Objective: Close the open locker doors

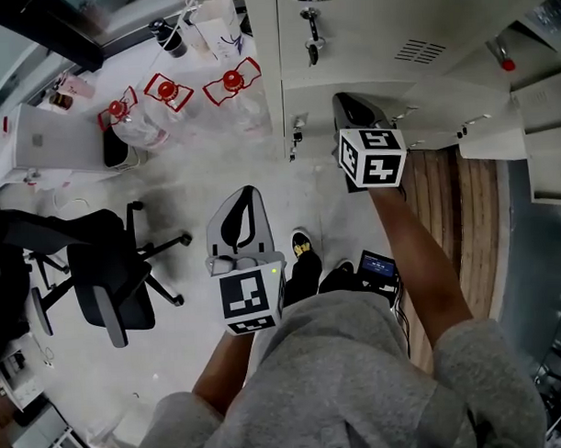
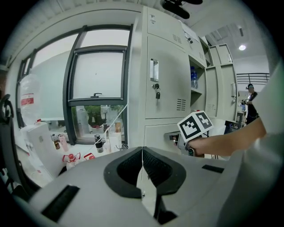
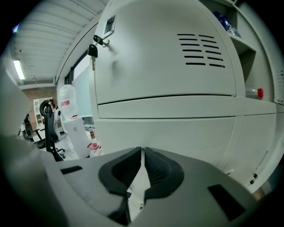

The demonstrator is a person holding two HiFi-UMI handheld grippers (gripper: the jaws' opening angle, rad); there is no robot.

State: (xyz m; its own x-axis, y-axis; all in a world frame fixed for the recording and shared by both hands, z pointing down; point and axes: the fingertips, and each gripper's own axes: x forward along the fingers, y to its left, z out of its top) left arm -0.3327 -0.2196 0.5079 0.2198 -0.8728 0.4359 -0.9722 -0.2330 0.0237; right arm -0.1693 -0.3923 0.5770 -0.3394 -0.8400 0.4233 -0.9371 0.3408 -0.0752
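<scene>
The locker bank [image 1: 375,41] stands upright ahead of you, its long axis vertical and its fronts facing you. At your right, an open door [image 1: 491,136] swings out from the bank toward you. Your right hand-held gripper [image 3: 141,150] points at a flush lower door [image 3: 177,133], clenched on nothing. Your left hand-held gripper [image 2: 142,150] is held back from the bank, also clenched and empty.
</scene>
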